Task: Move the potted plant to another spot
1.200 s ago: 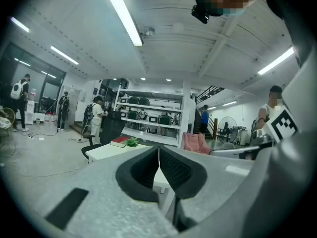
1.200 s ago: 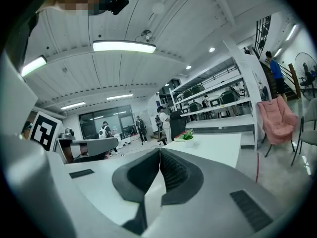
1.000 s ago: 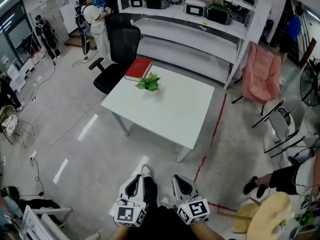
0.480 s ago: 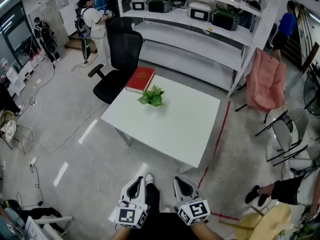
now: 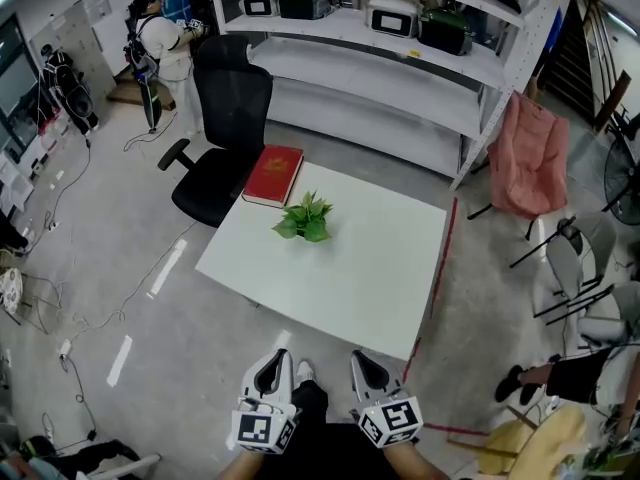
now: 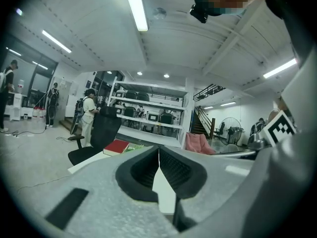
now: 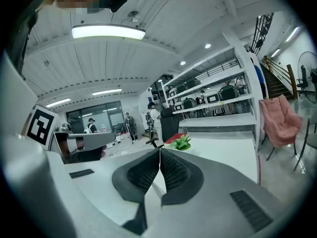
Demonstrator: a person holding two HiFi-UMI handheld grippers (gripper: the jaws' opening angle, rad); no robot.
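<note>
Potted plant (image 5: 304, 218): being carried by the white counter (image 5: 370, 268) at mid-frame, near the red book (image 5: 274, 174) lying toward upper left.
Left tool (image 5: 277, 357): being held at the bottom edge, jaws closed together, nothing gripped.
Right tool (image 5: 360, 359): being held beside it, likewise closed and empty.

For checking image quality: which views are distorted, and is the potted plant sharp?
Head view: mild wide-angle bending, potted plant sharp. Left gripper view: strong fisheye, dark round border, plant hardly visible. Right gripper view: same fisheye, ceiling lamp glares, plant small but clear.
</note>
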